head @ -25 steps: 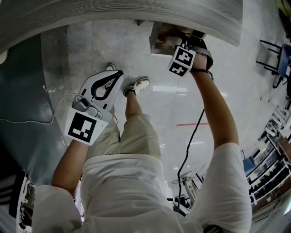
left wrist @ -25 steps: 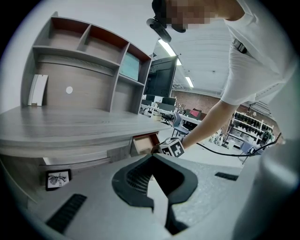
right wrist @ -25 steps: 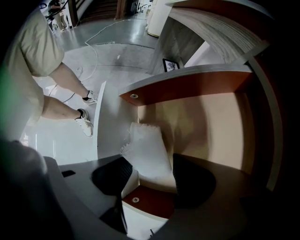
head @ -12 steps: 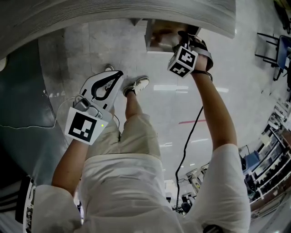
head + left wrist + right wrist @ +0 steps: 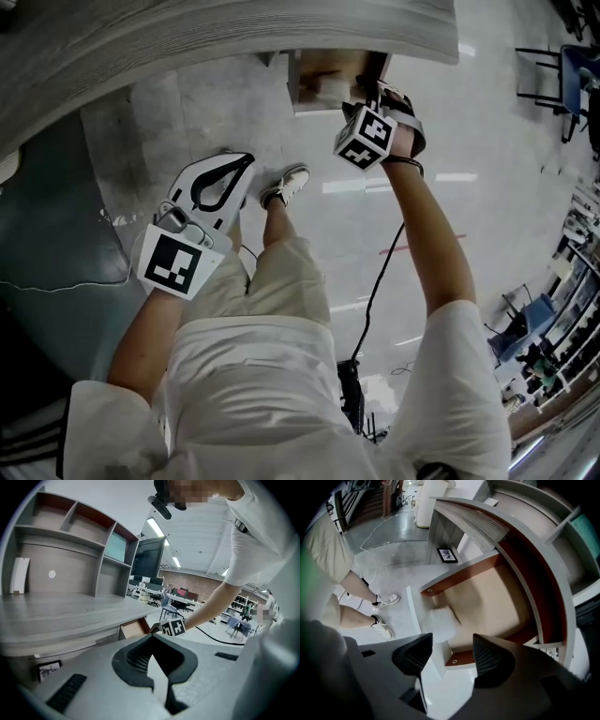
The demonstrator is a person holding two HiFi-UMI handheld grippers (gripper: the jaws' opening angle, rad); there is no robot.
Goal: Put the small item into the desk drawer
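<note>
Because the small white item lies inside the open drawer, by its front corner, the right gripper hovers just above with jaws apart, holding nothing. The left gripper, jaws pressed together and empty, hangs clear beside the desk.

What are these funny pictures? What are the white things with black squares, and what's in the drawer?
A person carries two grabbing tools, called grippers; the cubes with black squares are part of those tools. One picture comes from a camera on the person's head, looking down past their shoes. The other two come from cameras riding on the tools. The left gripper is shut and empty. The right gripper is open, over the open desk drawer. A small white item lies inside the drawer, near its front. Neither tool holds anything.
</note>
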